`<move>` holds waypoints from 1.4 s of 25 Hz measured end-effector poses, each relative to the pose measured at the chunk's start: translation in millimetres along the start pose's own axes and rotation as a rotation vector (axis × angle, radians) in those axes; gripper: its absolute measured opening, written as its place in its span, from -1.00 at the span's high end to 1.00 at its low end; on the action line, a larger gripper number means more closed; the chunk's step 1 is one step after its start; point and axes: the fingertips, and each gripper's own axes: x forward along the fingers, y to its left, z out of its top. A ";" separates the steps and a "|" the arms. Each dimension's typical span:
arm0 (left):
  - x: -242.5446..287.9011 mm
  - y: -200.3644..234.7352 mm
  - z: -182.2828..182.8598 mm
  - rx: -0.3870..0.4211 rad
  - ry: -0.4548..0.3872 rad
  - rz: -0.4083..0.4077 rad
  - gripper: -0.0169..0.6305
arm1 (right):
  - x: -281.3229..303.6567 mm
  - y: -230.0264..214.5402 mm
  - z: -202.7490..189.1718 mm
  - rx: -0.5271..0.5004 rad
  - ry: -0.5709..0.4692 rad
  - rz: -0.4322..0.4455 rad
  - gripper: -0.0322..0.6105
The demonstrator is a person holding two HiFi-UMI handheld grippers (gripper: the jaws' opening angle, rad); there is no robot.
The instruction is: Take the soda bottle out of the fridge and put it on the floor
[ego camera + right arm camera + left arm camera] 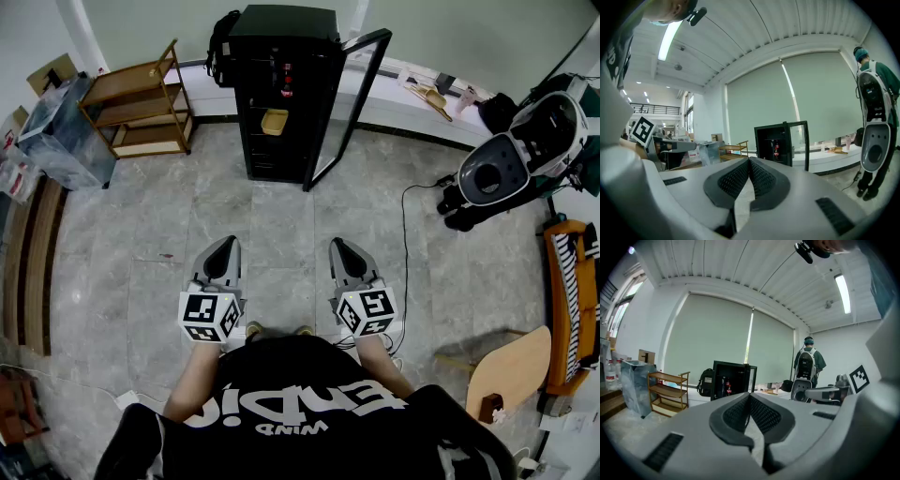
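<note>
The black fridge (281, 94) stands at the far side of the tiled floor with its glass door (352, 103) swung open to the right. A red soda bottle (286, 80) stands upright on an upper shelf inside; it is small in the left gripper view (727, 386) and the right gripper view (776, 149). A yellow container (274, 121) sits on a lower shelf. My left gripper (223, 246) and right gripper (339, 246) are held side by side close to my body, well short of the fridge. Both are shut, pads (761, 413) together, with nothing between them.
A wooden shelf unit (141, 103) stands left of the fridge, with a backpack (221, 47) between them. A black-and-white machine (511, 159) and its cable (405, 244) are on the right. A wooden chair (511, 370) is near right. A person (808, 364) stands beyond.
</note>
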 end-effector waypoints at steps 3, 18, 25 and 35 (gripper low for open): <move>6.5 3.9 2.5 0.001 -0.002 0.002 0.93 | 5.3 -2.8 2.1 0.001 0.001 0.001 0.83; -2.9 23.5 -0.8 -0.013 -0.005 -0.046 0.93 | 13.6 29.4 -8.6 0.027 -0.005 -0.028 0.83; -1.8 31.4 -6.5 -0.008 0.003 -0.111 0.93 | 13.2 45.0 -19.9 0.024 -0.007 -0.066 0.82; 19.0 40.7 -2.6 0.022 0.000 -0.159 0.93 | 22.7 34.7 -30.9 0.059 -0.021 -0.128 0.82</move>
